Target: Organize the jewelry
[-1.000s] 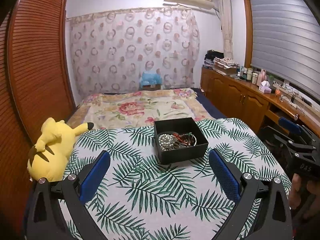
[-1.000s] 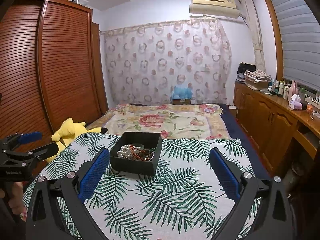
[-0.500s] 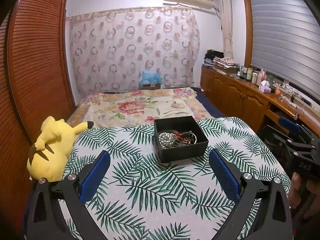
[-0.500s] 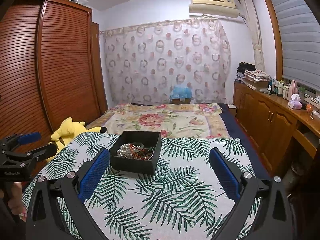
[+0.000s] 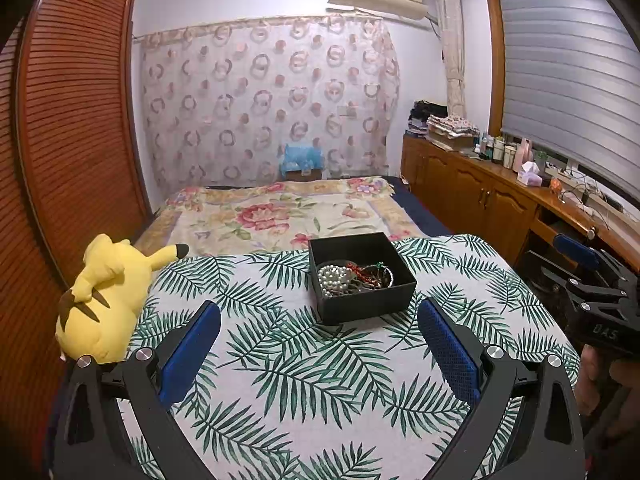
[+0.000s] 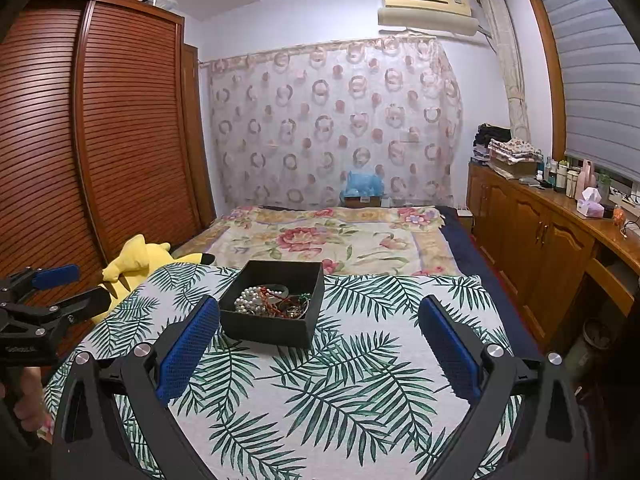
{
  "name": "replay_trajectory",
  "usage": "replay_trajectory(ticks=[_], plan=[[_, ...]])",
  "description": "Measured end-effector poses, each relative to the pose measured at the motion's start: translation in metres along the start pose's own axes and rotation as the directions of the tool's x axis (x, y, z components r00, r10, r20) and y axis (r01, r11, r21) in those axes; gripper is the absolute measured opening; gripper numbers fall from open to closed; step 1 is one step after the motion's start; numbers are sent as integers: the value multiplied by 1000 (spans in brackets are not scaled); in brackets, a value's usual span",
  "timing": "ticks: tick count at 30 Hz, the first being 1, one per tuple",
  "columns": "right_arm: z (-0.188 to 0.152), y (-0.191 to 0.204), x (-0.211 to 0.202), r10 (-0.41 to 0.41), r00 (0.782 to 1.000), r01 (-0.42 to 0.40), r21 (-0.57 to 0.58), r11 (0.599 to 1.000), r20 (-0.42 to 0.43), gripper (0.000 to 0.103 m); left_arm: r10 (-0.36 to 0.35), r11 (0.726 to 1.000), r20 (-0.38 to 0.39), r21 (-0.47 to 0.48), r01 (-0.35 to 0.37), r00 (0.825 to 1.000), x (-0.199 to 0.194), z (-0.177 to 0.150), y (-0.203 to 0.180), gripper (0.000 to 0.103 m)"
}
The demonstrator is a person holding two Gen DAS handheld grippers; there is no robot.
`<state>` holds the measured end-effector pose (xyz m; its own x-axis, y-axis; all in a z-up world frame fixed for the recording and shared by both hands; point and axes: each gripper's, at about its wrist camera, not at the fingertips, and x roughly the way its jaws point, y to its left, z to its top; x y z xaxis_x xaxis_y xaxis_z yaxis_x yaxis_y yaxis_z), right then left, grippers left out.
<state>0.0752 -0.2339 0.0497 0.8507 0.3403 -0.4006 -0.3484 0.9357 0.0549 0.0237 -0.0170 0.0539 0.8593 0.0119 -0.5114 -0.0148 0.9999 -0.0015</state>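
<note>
The jewelry lies heaped inside the black box. My left gripper and right gripper hover before the box, both spread wide, holding nothing.

Louvred wooden wardrobe, ring-patterned curtain, wall air conditioner, grey blind

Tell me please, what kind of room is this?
Most likely a home bedroom: a bed with a floral cover, a tall louvred wardrobe, and a curtain behind the bed. The jewelry box sits on a leaf-print cloth.
</note>
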Motion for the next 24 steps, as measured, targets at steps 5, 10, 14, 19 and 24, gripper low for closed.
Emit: replay_trajectory(ticks=[5, 10, 14, 19, 24], plan=[[-1, 0, 1, -1, 1000, 1, 1, 1000, -1, 100, 0, 1000, 1, 1, 0, 1000, 0, 0, 0, 95], [-1, 0, 1, 1, 1000, -1, 0, 1000, -2, 100, 0, 1000, -1, 2, 0, 1000, -1, -1, 0, 95], [-2, 0, 2, -1, 1000, 1, 0, 1000, -5, 100, -1, 1000, -2, 1, 1, 1000, -2, -1, 0, 95], [-3, 0, 2, -1, 1000, 1, 1, 1000, -6, 100, -3, 1000, 0, 0, 3, 1000, -4, -2, 1, 95], [-2, 0, 2, 0, 1000, 0, 0, 1000, -5, 100, -1, 1000, 0, 1, 1, 1000, -3, -2, 0, 95]])
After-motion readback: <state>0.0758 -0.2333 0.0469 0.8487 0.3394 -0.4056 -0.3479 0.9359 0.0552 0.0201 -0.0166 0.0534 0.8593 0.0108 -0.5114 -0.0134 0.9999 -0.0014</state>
